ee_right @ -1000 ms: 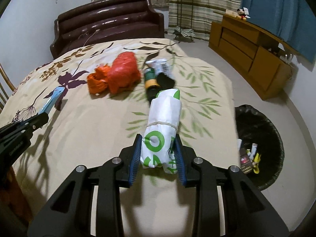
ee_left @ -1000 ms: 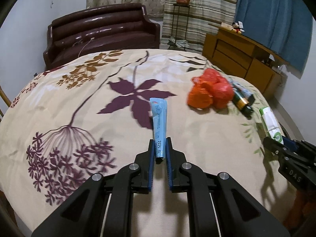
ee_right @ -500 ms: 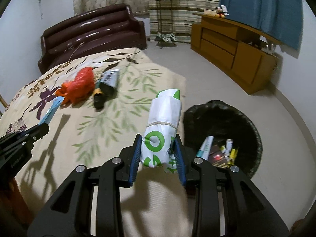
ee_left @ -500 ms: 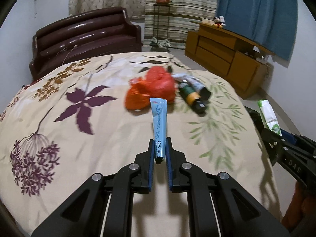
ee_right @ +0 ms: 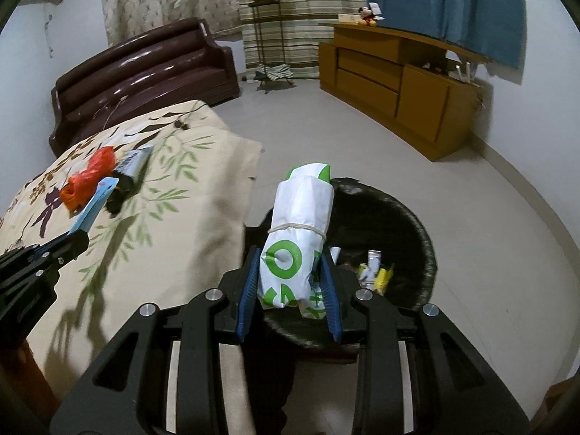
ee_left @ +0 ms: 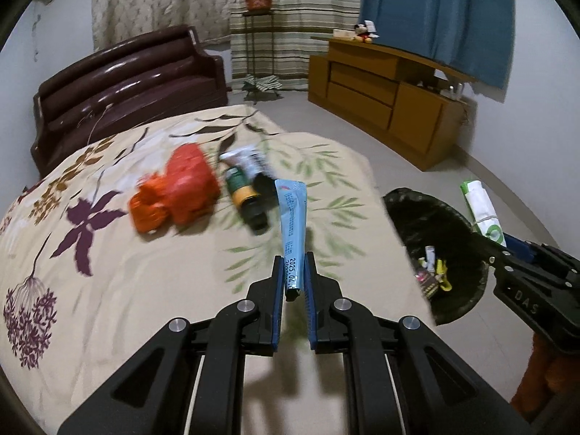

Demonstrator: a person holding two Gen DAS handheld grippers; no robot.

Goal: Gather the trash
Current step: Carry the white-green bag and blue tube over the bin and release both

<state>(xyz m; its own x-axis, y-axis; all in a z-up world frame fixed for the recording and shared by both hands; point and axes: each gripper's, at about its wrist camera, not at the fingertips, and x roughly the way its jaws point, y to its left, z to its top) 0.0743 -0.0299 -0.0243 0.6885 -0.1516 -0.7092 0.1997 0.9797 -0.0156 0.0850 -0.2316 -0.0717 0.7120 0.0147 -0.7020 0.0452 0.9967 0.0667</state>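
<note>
My left gripper (ee_left: 294,282) is shut on a flat light-blue tube (ee_left: 292,224), held above the right part of the cloth-covered table (ee_left: 145,290). My right gripper (ee_right: 293,282) is shut on a rolled white bag with green print (ee_right: 301,239), tied with a rubber band, and hangs over the near rim of the black-lined bin (ee_right: 406,224). The bin (ee_left: 435,228) holds several small wrappers. On the table lie an orange plastic bag (ee_left: 177,192), a dark green bottle (ee_left: 246,199) and a grey tube (ee_left: 244,157).
The table's right edge (ee_right: 250,181) borders the bin. A dark brown sofa (ee_left: 123,76) stands behind the table, a wooden sideboard (ee_left: 391,90) along the right wall, and a plant stand (ee_left: 259,36) by the striped curtain. Grey floor (ee_right: 362,137) lies around the bin.
Both grippers have swung right across the table with their loads. The bin has come into the left view and now lies right under the right gripper's bag.
</note>
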